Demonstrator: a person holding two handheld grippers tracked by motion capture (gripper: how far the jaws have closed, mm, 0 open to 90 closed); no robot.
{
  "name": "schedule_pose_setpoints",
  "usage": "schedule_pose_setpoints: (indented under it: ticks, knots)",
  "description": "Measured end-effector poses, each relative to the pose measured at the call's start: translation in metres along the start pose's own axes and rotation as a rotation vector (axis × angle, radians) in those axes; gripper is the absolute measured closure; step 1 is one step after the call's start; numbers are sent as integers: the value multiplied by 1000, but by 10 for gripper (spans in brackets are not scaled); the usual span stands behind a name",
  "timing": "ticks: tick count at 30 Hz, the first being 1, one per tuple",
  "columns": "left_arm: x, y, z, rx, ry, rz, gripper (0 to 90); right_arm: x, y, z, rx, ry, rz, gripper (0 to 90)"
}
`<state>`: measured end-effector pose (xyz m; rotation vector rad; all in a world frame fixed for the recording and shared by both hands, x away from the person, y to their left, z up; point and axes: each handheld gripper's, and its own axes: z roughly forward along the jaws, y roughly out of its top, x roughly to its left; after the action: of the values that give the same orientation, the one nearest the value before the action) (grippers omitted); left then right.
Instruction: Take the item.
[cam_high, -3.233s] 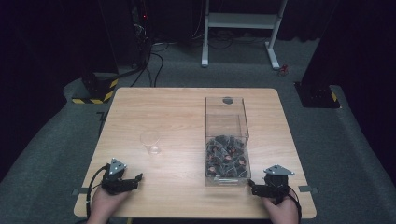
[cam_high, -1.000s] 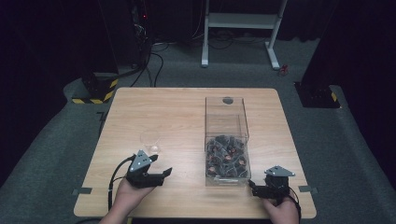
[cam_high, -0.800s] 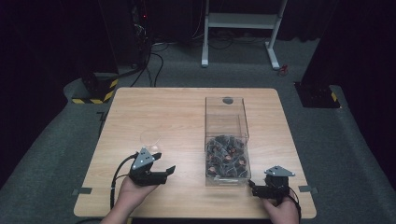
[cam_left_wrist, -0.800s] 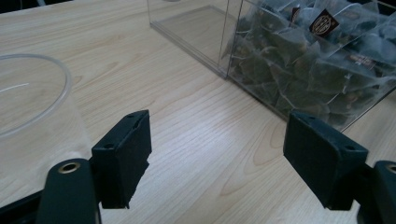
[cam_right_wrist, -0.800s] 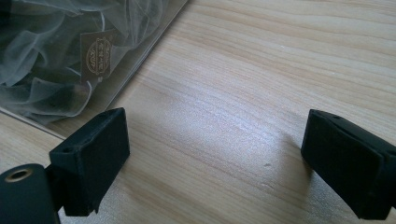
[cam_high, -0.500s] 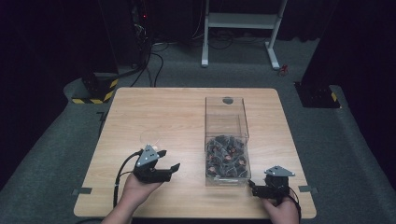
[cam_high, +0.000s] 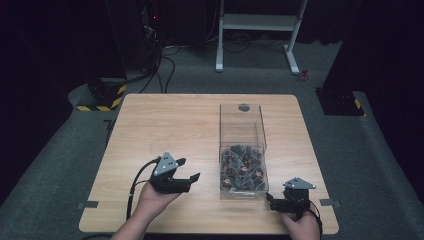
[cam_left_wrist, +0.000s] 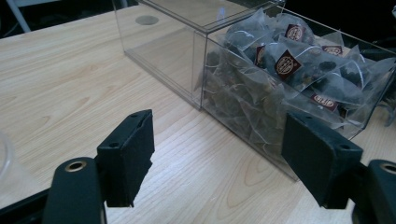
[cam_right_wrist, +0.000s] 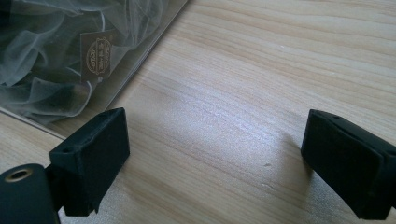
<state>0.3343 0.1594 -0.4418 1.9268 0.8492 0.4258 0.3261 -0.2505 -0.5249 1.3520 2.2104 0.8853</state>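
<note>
Lab: dark room w/ cables (cam_high: 165, 70), rig stand (cam_high: 260, 30).

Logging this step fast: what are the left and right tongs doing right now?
Left tongs: open, holding nothing, aimed at the clear box of tea bags.
Right tongs: open, empty, over the table.

Clear cup (cam_left_wrist: 5, 154) cut off by the frame edge

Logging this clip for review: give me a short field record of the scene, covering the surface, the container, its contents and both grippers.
surface: light wooden table
container: clear plastic two-compartment box, far compartment empty
contents: mesh tea bags with dark red tags, piled in the near compartment
left gripper: black left gripper, jaws open, nothing between them, pointing toward the box
right gripper: black right gripper, jaws open, empty, low over the table at the box's near right corner
</note>
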Motion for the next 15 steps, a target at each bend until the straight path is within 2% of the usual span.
schedule_pose_setpoints:
  ticks: [4,15]
  knots:
    - [-2,4,2,1,-3,15,269,0,0,0,0,0,0,75]
    - [-6,14,8,-7,-17,23,273,0,0,0,0,0,0,75]
